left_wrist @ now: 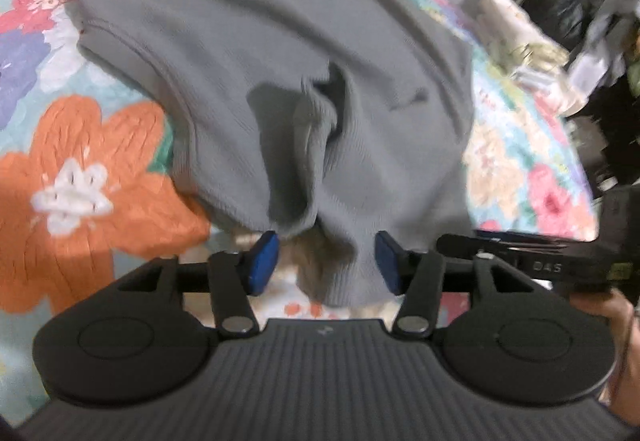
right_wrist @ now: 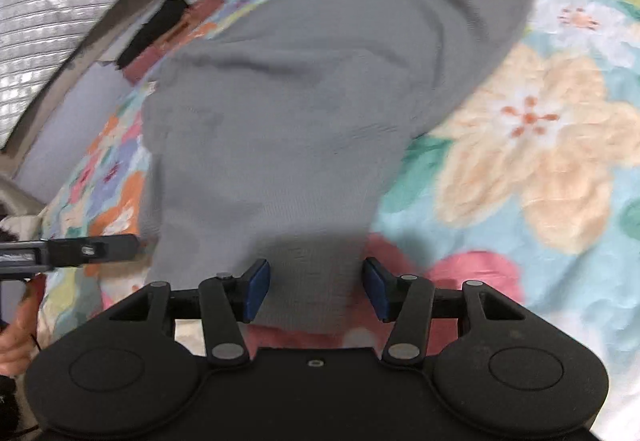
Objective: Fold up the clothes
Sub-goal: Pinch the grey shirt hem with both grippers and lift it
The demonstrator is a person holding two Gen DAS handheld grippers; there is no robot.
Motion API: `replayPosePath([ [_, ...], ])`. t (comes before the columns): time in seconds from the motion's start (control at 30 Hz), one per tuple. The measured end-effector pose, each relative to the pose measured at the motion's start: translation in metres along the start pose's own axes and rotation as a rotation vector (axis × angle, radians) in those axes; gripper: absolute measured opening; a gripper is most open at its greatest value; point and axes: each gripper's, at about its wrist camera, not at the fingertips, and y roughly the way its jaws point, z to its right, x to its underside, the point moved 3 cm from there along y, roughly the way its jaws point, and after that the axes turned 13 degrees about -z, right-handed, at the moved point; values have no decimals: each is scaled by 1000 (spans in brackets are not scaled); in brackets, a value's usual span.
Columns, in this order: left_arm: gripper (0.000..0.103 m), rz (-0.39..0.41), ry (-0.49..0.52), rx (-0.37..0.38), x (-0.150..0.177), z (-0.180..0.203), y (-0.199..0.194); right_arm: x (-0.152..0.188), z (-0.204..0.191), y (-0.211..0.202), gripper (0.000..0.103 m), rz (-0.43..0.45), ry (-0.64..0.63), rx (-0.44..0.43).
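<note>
On the bed, I've got a floral quilt (left_wrist: 84,177), puckered cotton with big orange, pink and cream blooms on pale blue, and across it lies the grey garment (left_wrist: 248,41), a soft ribbed knit, rumpled, with one fold standing up near its hem. In the right wrist view the same grey garment (right_wrist: 304,89) runs away from me in a long tapering shape over the floral quilt (right_wrist: 532,145). My left gripper (left_wrist: 326,261) has its blue pads spread apart, the knit's near edge hanging between them, not pinched. My right gripper (right_wrist: 316,291) is likewise spread wide, a cloth strip lying between its pads. Only writing I can read: "D4S", blurry, on the right gripper's body, seen from the left.
</note>
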Motion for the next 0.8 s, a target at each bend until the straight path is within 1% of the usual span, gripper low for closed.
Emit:
replayPosePath([
  [0.03, 58, -3, 1, -23, 3, 3, 5, 1, -3, 1, 11, 18, -30, 33],
  [0.07, 59, -5, 2, -43, 6, 6, 11, 0, -5, -1, 7, 50, -40, 59],
  [0.13, 62, -9, 5, -86, 7, 12, 20, -1, -6, -9, 7, 109, -44, 86],
  [0.17, 66, -11, 7, -108, 6, 15, 25, -1, -6, -15, 7, 126, -47, 88],
  [0.23, 69, 9, -24, -109, 0, 20, 27, -2, -5, -25, 7, 161, -54, 92],
  [0.27, 66, 22, -44, -103, -4, 22, 28, -2, -4, -31, 7, 178, -57, 94],
  [0.3, 57, 25, -63, -63, -5, 24, 28, -2, -4, -36, 7, 195, -61, 96],
  [0.33, 42, 20, -82, 5, -4, 27, 29, -2, -3, -41, 7, 212, -64, 98],
  [0.37, 3, 14, -100, 73, -3, 29, 30, -2, -3, -47, 7, 229, -68, 101],
  [0.4, 1, 14, -116, 116, -1, 33, 31, -2, -2, -52, 7, 247, -71, 103],
  [0.43, 1, 28, -113, 112, 3, 40, 30, -1, -2, -58, 7, 264, -75, 105],
  [0.5, 1, 65, -81, 66, 12, 56, 25, -1, -1, -68, 7, 298, -81, 109],
  [0.57, 1, 90, -53, 39, 21, 72, 16, -1, 0, -79, 7, 333, -88, 113],
  [0.7, 1, 87, -39, 106, 32, 97, -8, 3, 1, -102, 7, 394, -103, 137],
  [0.77, 1, 99, -7, 135, 38, 112, -22, 8, 2, -115, 6, 419, -111, 159],
  [0.8, 1, 104, 11, 157, 41, 118, -29, 11, 2, -121, 6, 430, -121, 191],
])
